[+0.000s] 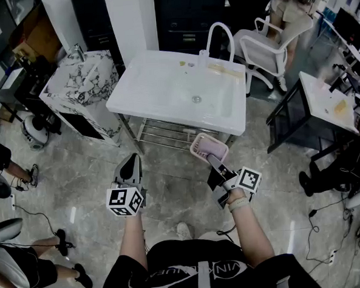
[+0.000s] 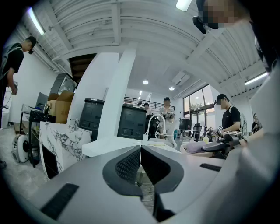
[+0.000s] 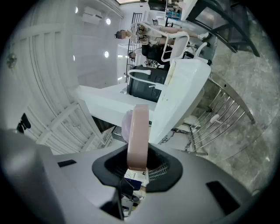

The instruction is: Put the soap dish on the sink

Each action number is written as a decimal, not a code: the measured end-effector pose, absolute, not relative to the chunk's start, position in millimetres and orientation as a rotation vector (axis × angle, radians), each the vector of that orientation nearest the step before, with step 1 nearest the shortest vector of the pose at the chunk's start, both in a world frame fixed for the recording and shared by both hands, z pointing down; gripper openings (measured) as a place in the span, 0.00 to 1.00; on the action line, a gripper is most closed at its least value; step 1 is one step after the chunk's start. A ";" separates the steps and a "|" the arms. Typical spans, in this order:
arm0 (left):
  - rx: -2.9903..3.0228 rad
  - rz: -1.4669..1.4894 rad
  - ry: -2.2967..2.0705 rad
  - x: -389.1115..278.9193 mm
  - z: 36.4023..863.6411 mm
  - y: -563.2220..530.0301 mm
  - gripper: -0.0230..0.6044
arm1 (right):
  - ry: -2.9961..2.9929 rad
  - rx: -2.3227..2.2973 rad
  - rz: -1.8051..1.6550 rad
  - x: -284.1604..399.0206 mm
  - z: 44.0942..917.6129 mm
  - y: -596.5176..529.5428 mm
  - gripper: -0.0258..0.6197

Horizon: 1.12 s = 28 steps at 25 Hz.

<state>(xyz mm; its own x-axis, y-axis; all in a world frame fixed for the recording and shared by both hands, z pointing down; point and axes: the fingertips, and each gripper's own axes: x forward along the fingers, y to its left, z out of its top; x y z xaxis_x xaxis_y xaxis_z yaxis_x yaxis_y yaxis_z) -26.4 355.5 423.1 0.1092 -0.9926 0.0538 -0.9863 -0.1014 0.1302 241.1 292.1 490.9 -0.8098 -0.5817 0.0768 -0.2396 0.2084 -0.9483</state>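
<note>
Soap dish (image 1: pixel 209 147) sits pinched in the right tool (image 1: pixel 213 161), just short of the sink (image 1: pixel 146 90); setting it down is not yet done. Left tool (image 1: pixel 131 164) is pressed together, empty.

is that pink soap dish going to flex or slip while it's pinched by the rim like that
Probably stiff: the soap dish holds its shape with the right gripper clamped only on its rim. Likely light plastic, since that edge grip carries it. The pale bar in it looks loose and could slide out if the dish tips.
</note>
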 end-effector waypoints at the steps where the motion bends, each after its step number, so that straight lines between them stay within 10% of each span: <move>1: 2.240 -0.069 -2.007 -26.7 423.9 353.8 0.06 | 2.189 -0.779 -1.632 240.7 492.7 290.9 0.18; 28: 2.250 -0.086 -1.976 -59.7 431.9 321.5 0.06 | 2.193 -0.725 -1.625 185.4 495.3 246.7 0.18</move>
<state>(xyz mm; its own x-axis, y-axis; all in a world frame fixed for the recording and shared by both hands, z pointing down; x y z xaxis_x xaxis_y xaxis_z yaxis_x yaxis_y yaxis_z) -59.7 321.5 431.9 0.1329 -0.9897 0.0528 -0.9814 -0.1240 0.1467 185.4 246.7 495.3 -0.8217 -0.5681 0.0458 -0.2092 0.2259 -0.9514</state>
